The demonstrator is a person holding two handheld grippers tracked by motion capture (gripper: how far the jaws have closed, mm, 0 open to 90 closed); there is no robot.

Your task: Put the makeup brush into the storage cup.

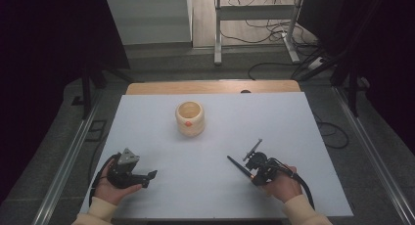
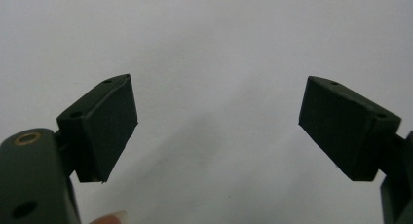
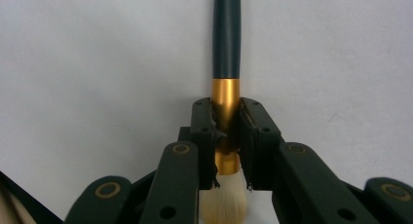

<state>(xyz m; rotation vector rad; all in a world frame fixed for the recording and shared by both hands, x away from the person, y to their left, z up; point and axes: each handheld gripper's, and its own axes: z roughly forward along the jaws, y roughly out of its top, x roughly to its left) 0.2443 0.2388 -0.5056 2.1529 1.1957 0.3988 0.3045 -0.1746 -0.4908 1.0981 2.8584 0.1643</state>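
Observation:
A makeup brush [image 3: 227,44] with a dark handle, gold ferrule and pale bristles is clamped at the ferrule by my right gripper [image 3: 227,121]. In the high view the right gripper [image 1: 252,175] sits low at the front right of the white table, and the brush handle [image 1: 237,165] points left and away. My left gripper [image 1: 151,175] rests at the front left, held by a hand. Its jaws stand wide apart in the left gripper view, gripper midpoint [image 2: 216,112], with only bare table between them. A round pale wooden cup [image 1: 190,118] with an orange spot stands at mid-table, far from both.
The white table surface [image 1: 274,117] ends at a wooden strip [image 1: 210,87] at the back. Metal rails [image 1: 372,156] run along both sides. Cables [image 1: 274,34] and a frame's legs lie on the floor beyond.

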